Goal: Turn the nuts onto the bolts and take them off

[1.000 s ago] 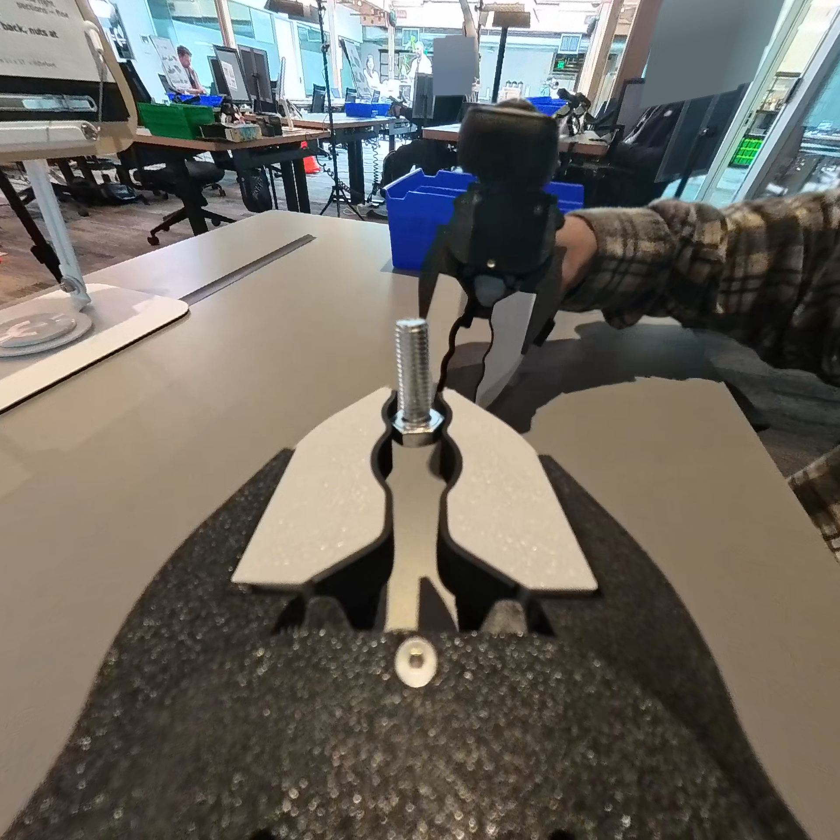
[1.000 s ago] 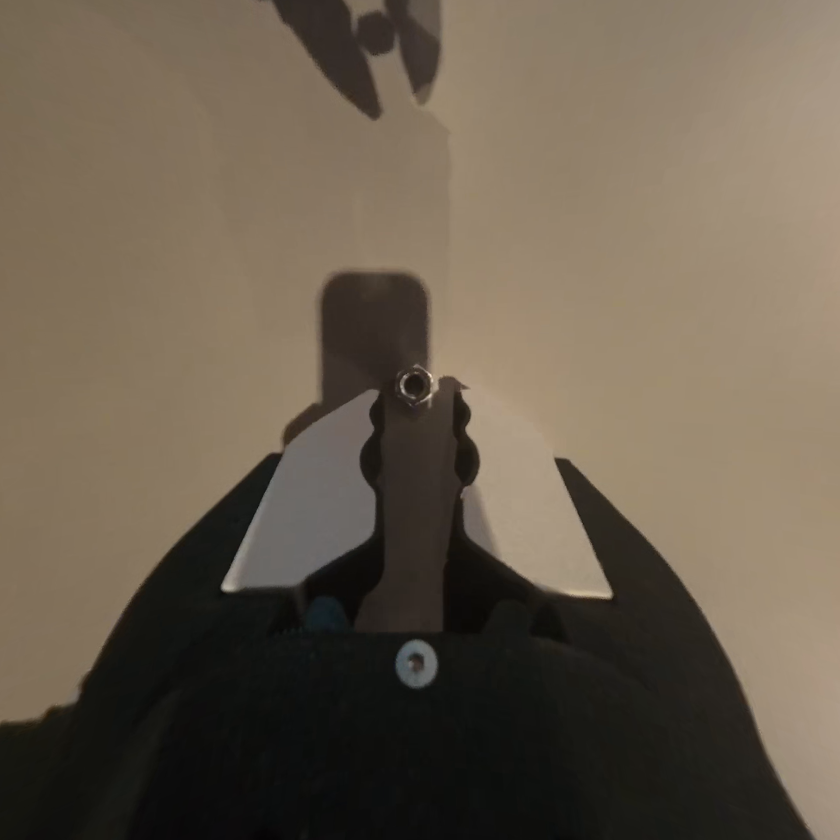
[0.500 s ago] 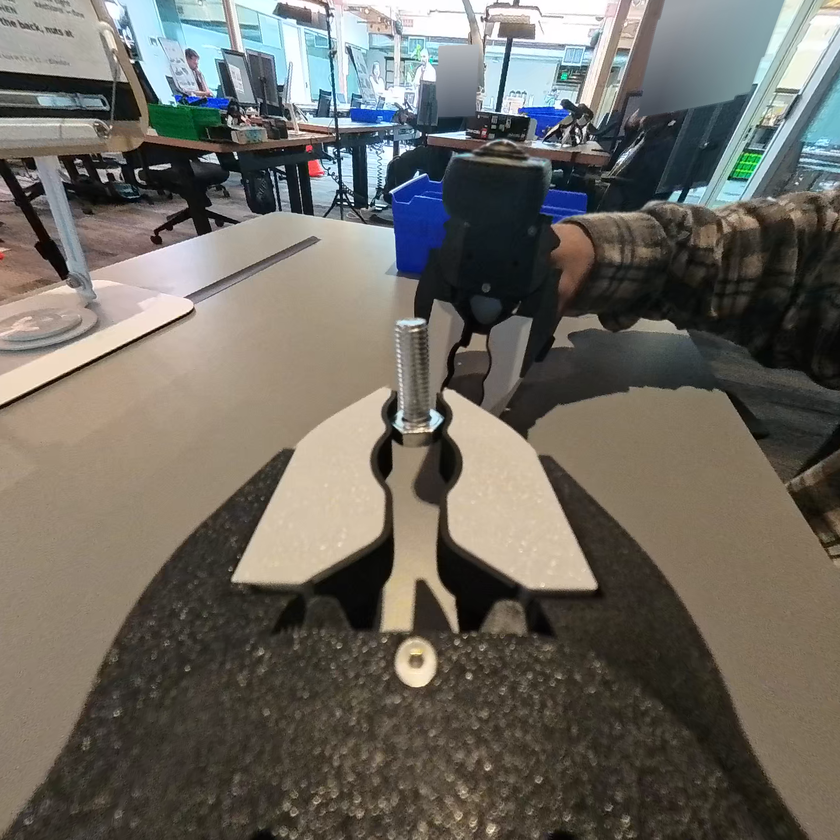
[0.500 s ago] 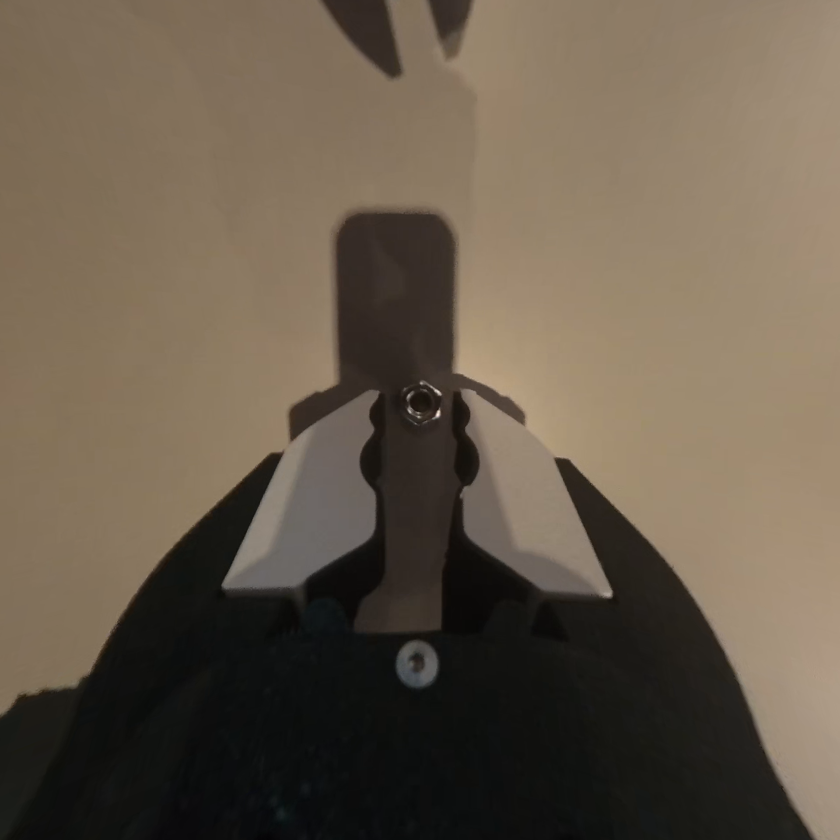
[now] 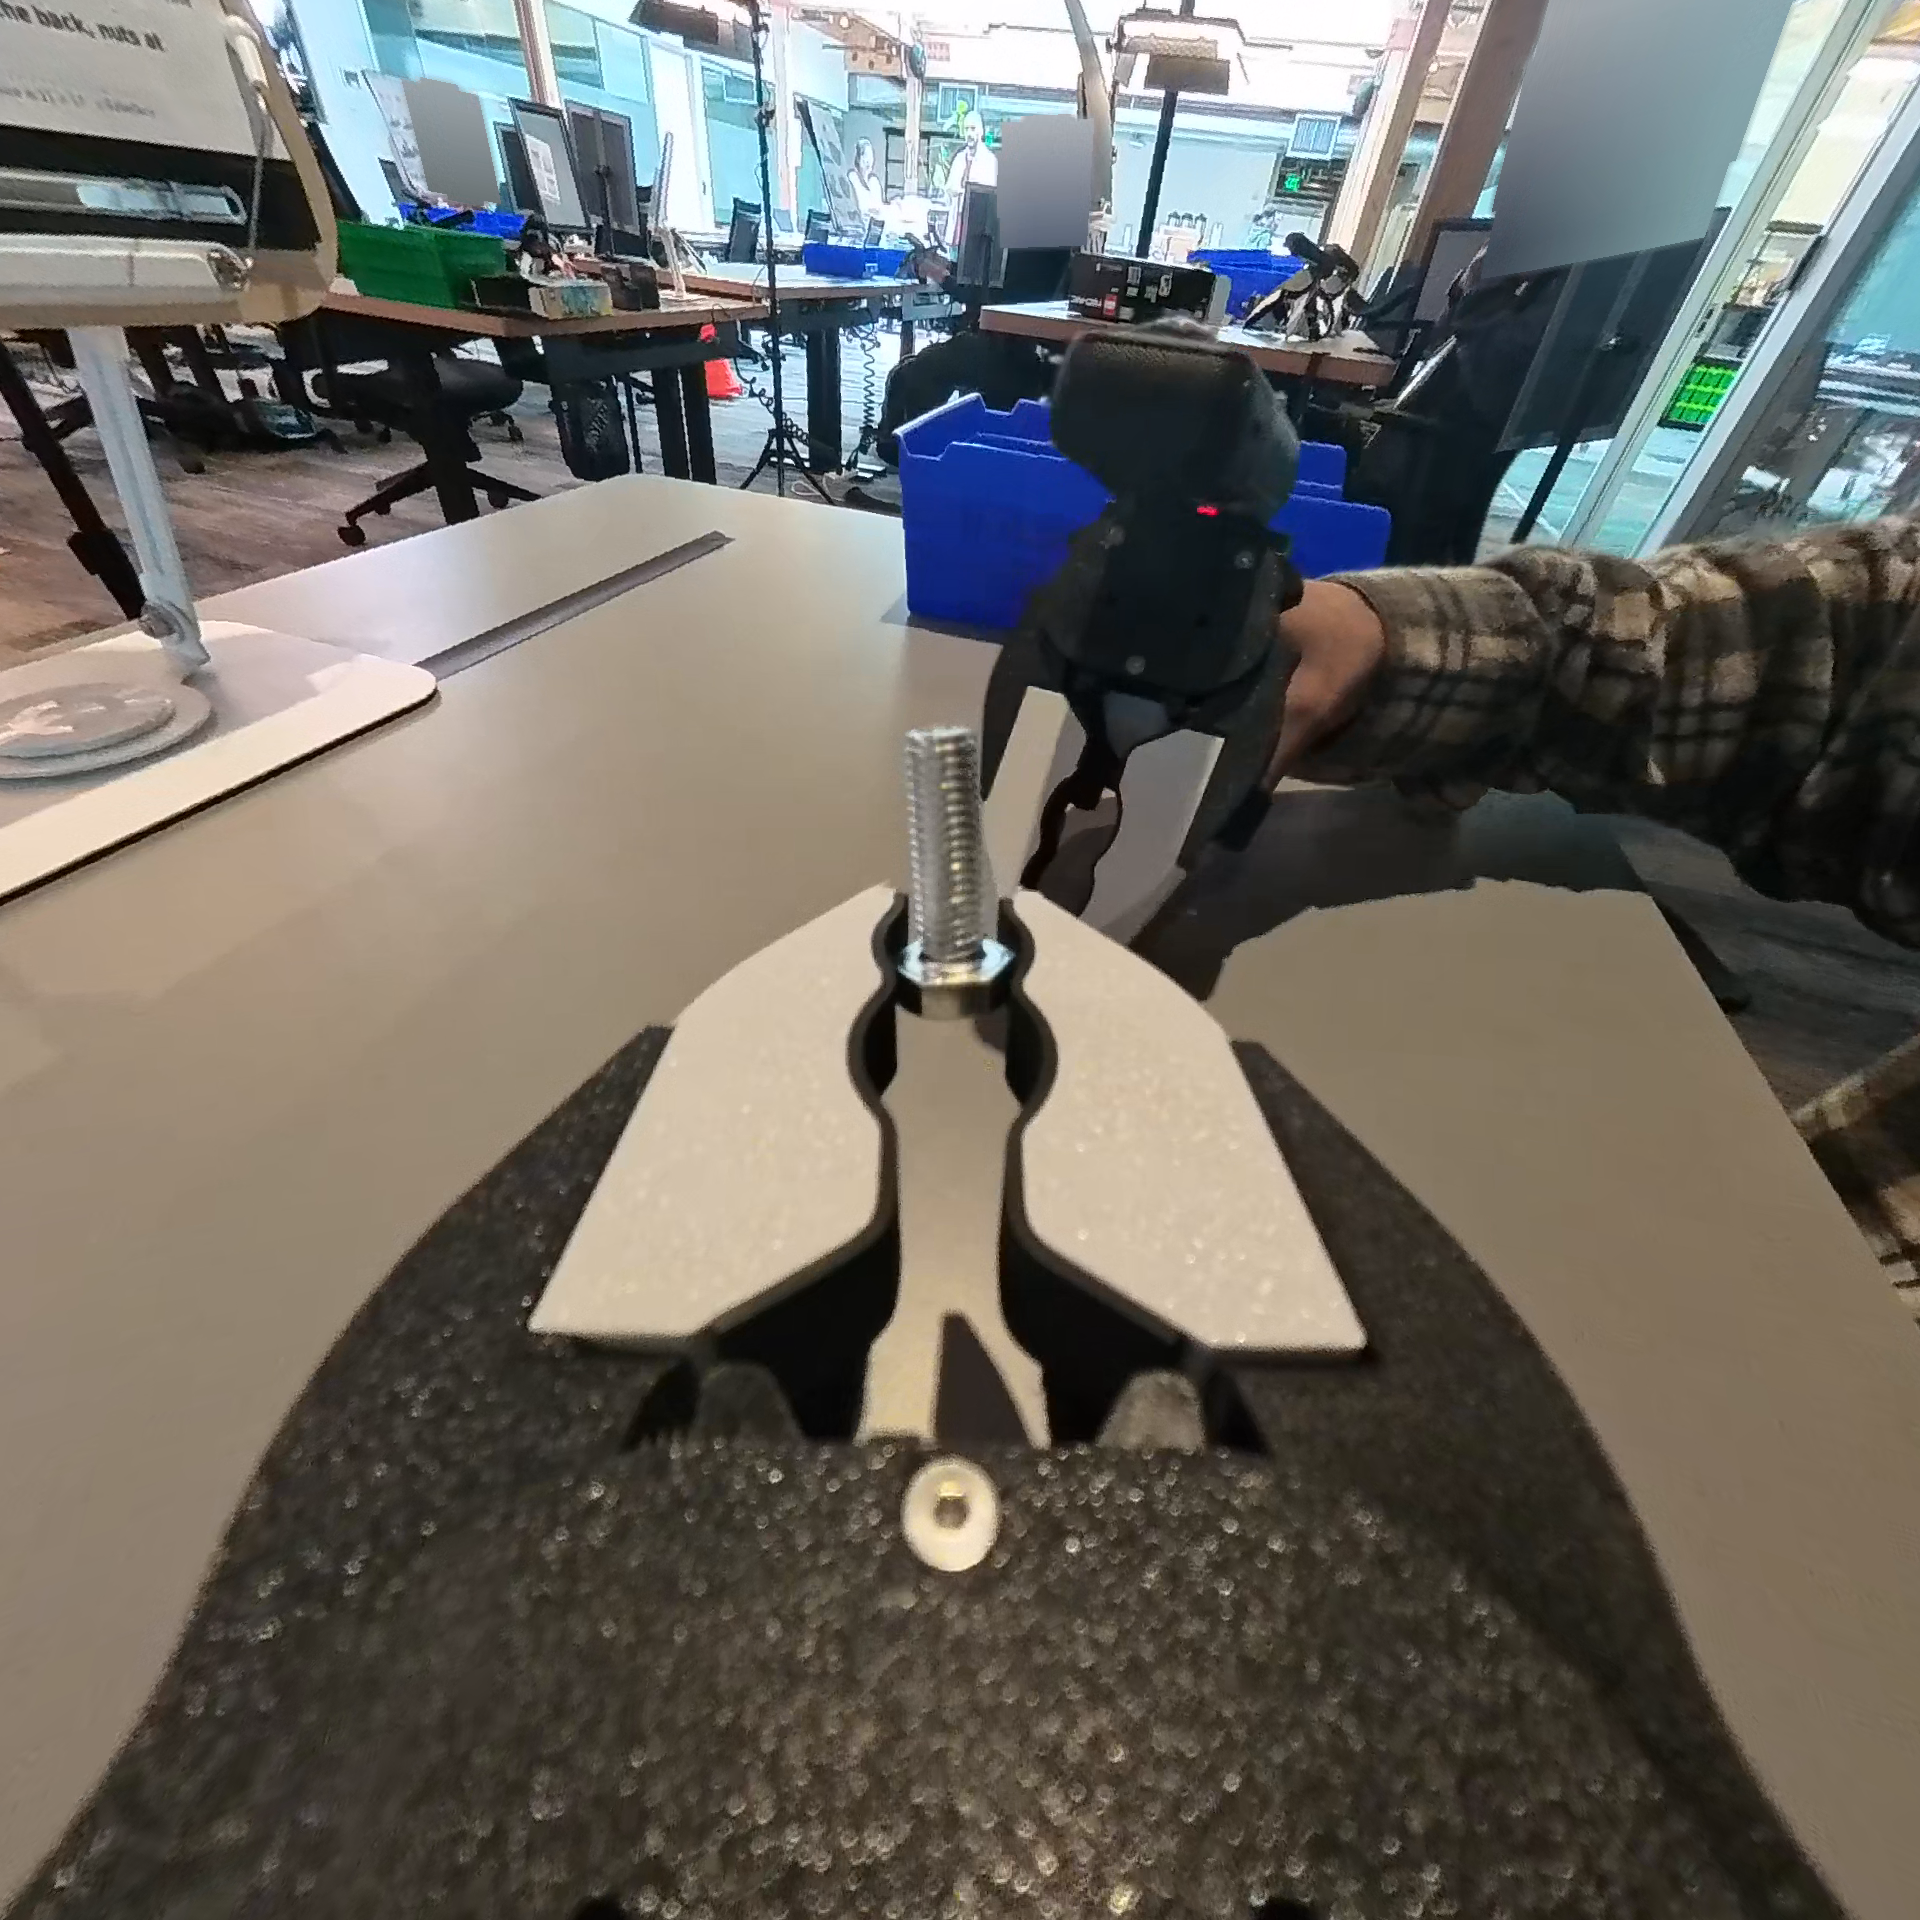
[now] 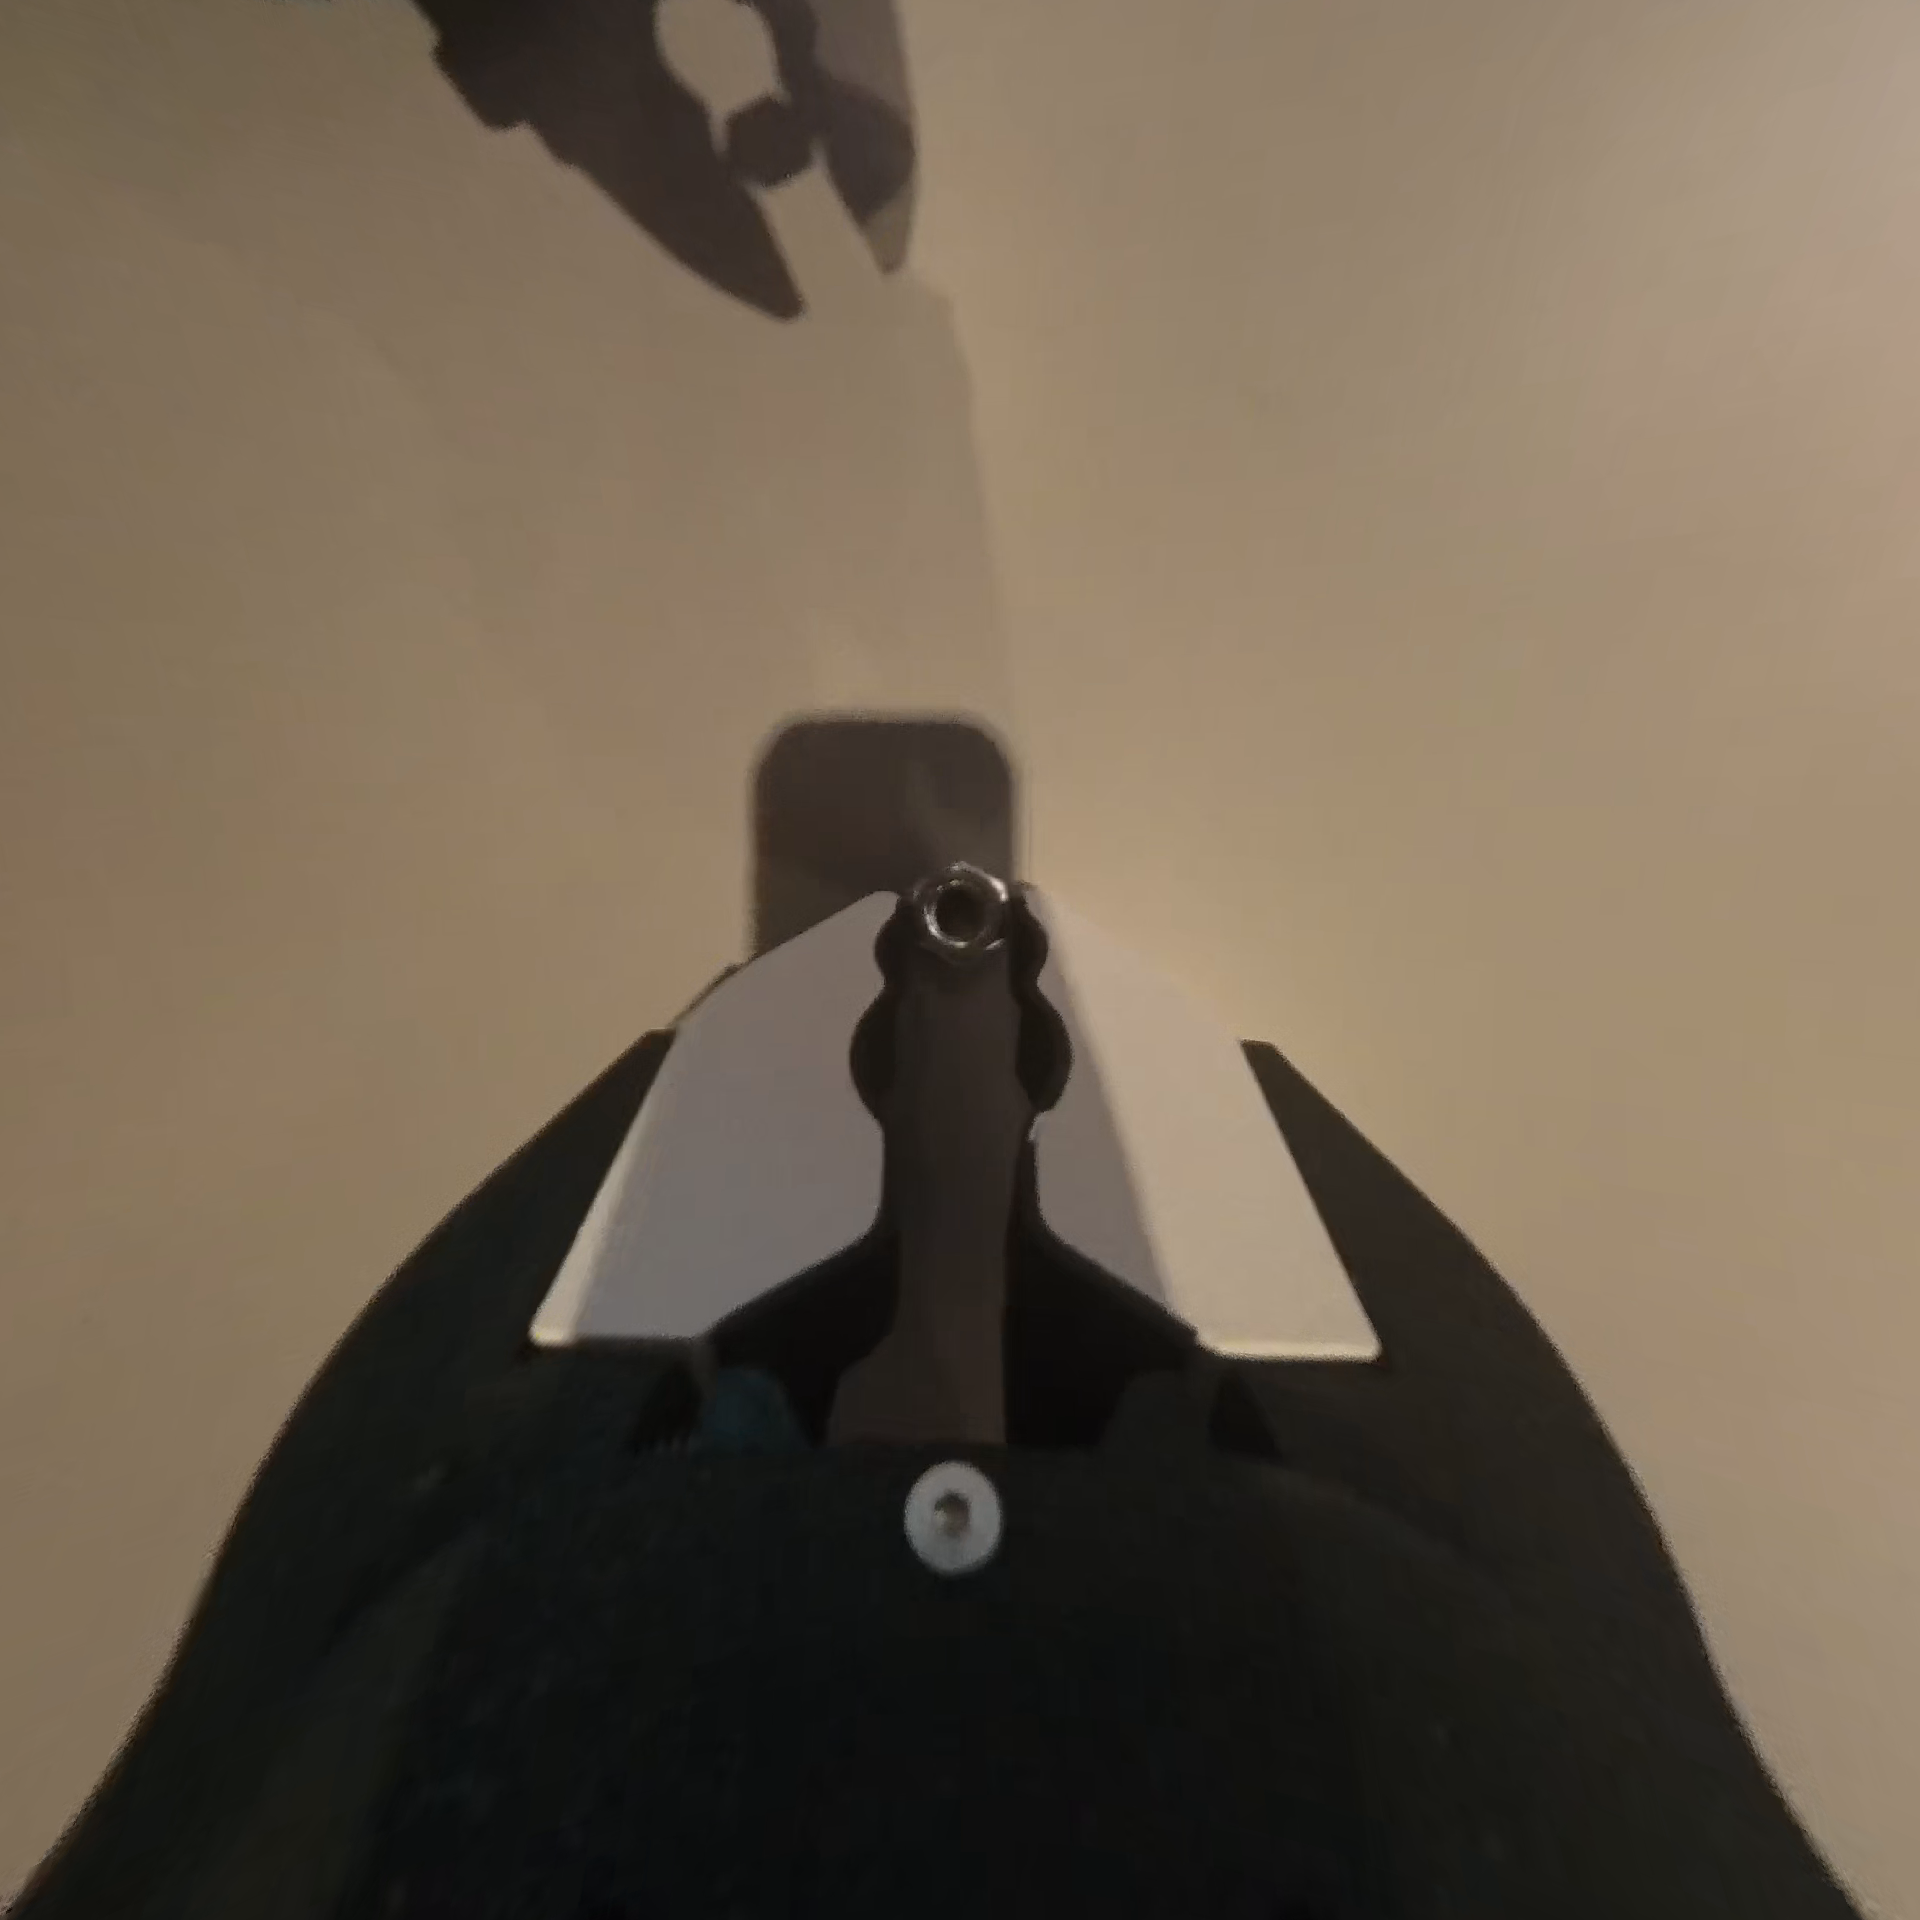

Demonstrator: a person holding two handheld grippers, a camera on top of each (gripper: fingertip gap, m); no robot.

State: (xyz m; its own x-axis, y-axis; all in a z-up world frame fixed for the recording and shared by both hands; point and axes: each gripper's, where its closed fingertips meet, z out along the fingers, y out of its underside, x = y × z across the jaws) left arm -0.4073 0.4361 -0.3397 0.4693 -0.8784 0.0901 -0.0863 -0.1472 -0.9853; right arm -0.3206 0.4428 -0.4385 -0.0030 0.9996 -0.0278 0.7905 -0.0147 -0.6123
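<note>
Left wrist view: your left gripper (image 5: pixel 948 971) clamps the upright bolt (image 5: pixel 943 862) by its head over the table's (image 5: pixel 436 935) middle. Your right gripper (image 6: pixel 961 920) pinches a nut (image 6: pixel 958 916) just behind.

The right gripper (image 5: pixel 1132 831), held by a hand in a plaid sleeve (image 5: pixel 1621 707), now sits higher and closer behind the upright bolt (image 5: pixel 943 831) than a second ago, its body covering more of the blue bin (image 5: pixel 977 520). In the right wrist view, the nut (image 6: pixel 957 918) appears slightly larger, and the left gripper's shadow (image 6: pixel 717 156) on the table (image 6: pixel 1455 520) has dropped further into frame.
</note>
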